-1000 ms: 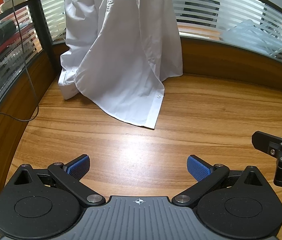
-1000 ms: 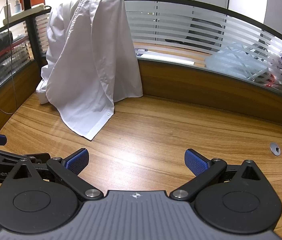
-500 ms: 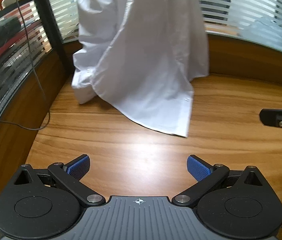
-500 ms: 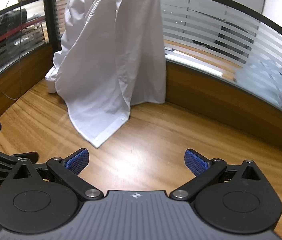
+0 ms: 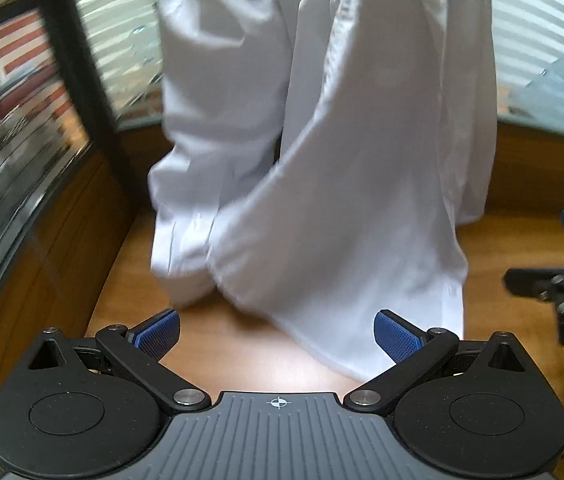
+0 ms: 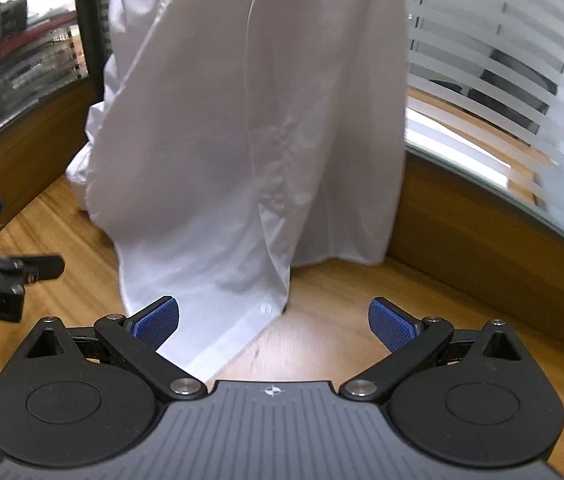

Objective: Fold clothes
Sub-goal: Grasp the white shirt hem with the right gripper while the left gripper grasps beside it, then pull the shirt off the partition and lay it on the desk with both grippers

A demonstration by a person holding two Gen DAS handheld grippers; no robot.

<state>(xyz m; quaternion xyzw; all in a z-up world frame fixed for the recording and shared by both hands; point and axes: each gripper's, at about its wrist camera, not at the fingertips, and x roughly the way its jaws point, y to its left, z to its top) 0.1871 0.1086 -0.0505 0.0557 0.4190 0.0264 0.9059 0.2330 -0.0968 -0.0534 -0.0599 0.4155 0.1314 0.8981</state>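
- The white shirt (image 5: 346, 184) fills the frame centre, draped over the glass partition (image 6: 502, 60), with its hem resting on the wooden desk (image 6: 322, 320).
- The left gripper (image 5: 277, 334) has its fingers wide apart, empty, likely positioned to catch the hem.
- The right gripper (image 6: 273, 322) is likewise spread, nearly straddling the buttoned edge.

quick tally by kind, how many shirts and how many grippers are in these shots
white button-up cotton shirt: 1, hanging down onto the wooden desk
black hand-held gripper with blue ribbed pads: 2, left and right, both open and holding nothing
total: 3
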